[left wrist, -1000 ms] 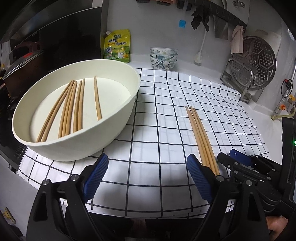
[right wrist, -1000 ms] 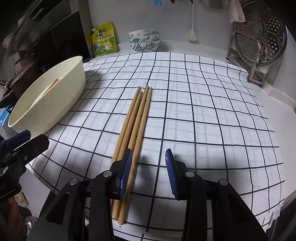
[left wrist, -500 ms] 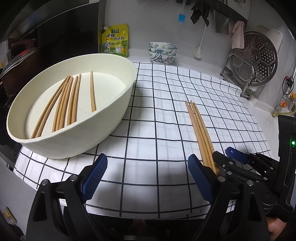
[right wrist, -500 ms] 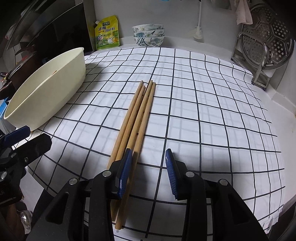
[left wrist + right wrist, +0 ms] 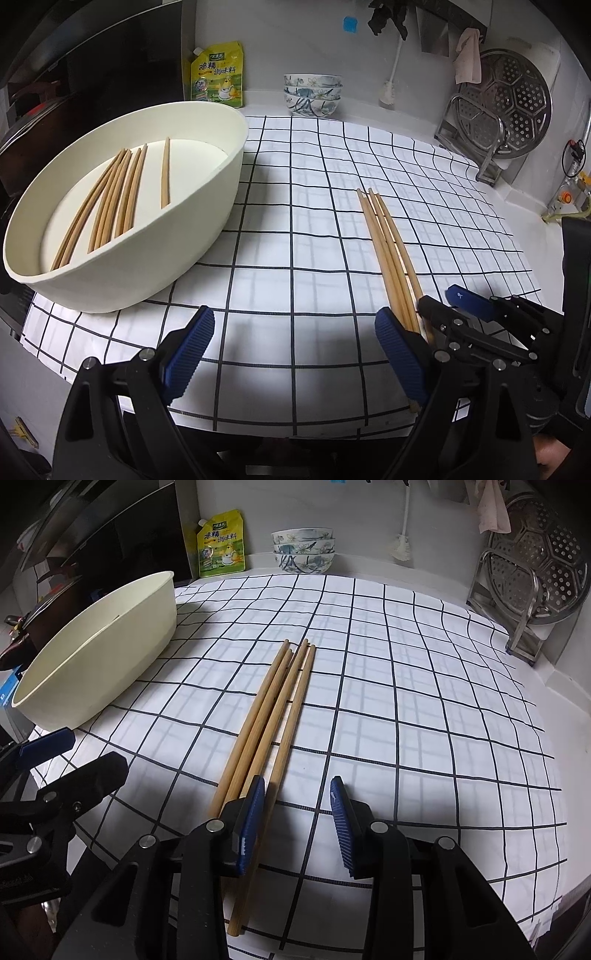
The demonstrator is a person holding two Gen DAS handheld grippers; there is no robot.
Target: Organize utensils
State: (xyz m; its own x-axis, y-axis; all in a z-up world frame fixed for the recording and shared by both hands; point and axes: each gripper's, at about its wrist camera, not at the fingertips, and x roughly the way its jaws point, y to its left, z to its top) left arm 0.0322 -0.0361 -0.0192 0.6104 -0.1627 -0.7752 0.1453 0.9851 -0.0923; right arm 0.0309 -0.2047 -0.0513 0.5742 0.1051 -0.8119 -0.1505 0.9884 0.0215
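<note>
Several wooden chopsticks [image 5: 280,709] lie side by side on the checked cloth [image 5: 406,686]; they also show in the left wrist view as chopsticks [image 5: 388,251]. My right gripper [image 5: 297,801] hangs over their near ends, open to a narrow gap and gripping nothing. Its left pad covers most of the bundle, and the rightmost stick runs just inside that pad. My left gripper [image 5: 295,332] stands wide open and empty over bare cloth, just left of the right gripper [image 5: 447,301]. A cream oval basin [image 5: 207,229] at the left holds several more chopsticks [image 5: 118,195].
At the back wall stand stacked patterned bowls [image 5: 312,92] and a yellow seasoning pouch [image 5: 218,75]. A metal steamer plate on a rack [image 5: 506,107] stands at the right. Dark cookware sits left of the basin. The cloth's front edge is just below both grippers.
The left wrist view has drifted slightly, so the basin sits a little further left. Both grippers keep the same jaw width. The chopsticks on the cloth have not moved.
</note>
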